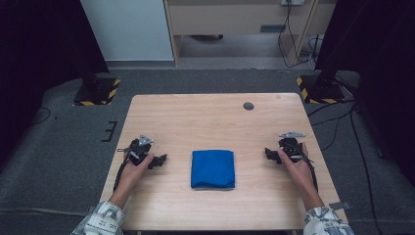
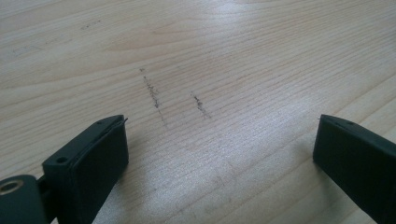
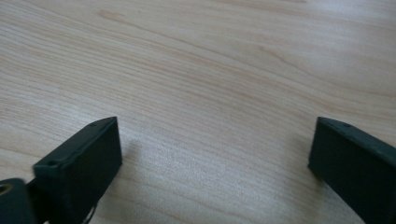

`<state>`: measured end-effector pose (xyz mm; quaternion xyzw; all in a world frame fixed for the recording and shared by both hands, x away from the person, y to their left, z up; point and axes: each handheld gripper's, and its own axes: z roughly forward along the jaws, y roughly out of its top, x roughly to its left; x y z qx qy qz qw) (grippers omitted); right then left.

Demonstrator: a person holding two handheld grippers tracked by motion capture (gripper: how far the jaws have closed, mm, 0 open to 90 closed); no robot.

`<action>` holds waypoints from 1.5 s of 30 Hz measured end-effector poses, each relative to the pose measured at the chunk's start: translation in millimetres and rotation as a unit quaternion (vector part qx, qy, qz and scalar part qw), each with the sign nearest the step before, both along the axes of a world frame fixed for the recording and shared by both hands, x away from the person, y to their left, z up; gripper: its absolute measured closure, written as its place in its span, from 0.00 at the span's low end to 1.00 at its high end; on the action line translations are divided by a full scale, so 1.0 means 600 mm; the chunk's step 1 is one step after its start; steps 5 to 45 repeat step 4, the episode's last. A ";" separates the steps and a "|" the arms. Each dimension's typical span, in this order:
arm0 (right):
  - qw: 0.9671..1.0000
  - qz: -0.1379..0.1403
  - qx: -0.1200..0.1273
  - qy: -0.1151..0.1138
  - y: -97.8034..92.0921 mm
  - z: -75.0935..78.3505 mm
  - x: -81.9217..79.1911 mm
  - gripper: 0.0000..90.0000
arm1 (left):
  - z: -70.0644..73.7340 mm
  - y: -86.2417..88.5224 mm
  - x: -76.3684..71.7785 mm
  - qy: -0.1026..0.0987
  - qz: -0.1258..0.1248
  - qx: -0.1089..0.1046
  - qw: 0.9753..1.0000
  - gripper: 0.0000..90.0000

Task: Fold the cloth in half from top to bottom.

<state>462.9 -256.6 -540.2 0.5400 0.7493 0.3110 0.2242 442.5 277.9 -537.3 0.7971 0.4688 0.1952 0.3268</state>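
Cloth (image 1: 213, 169), folded, blue, midway between left gripper (image 1: 157, 160) and right gripper (image 1: 270, 154); equally near both; jaws wide, empty.

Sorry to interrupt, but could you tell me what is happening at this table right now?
A person sits at a wooden table holding a hand-held gripper in each hand. The left hand-held gripper and the right hand-held gripper rest on the tabletop either side of a folded blue cloth, which lies untouched in the middle. Both have their jaws spread wide with nothing but bare wood between them. Nothing has been picked up; it looks like a starting position.
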 end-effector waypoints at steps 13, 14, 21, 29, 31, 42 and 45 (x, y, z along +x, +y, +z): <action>1.000 -0.031 -0.001 0.001 0.004 0.000 -0.005 0.00 | 0.000 0.000 -0.001 0.000 0.002 0.000 1.000 0.03; 1.000 -0.031 -0.001 0.001 0.004 0.000 -0.005 0.00 | 0.000 0.000 -0.001 0.000 0.002 0.000 1.000 0.03; 1.000 -0.031 -0.001 0.001 0.004 0.000 -0.005 0.00 | 0.000 0.000 -0.001 0.000 0.002 0.000 1.000 0.03; 1.000 -0.031 -0.001 0.001 0.004 0.000 -0.005 0.00 | 0.000 0.000 -0.001 0.000 0.002 0.000 1.000 0.03; 1.000 -0.031 -0.001 0.001 0.004 0.000 -0.005 0.00 | 0.000 0.000 -0.001 0.000 0.002 0.000 1.000 0.03; 1.000 -0.031 -0.001 0.001 0.004 0.000 -0.005 0.00 | 0.000 0.000 -0.001 0.000 0.002 0.000 1.000 0.03; 1.000 -0.031 -0.001 0.001 0.004 0.000 -0.005 0.00 | 0.000 0.000 -0.001 0.000 0.002 0.000 1.000 0.03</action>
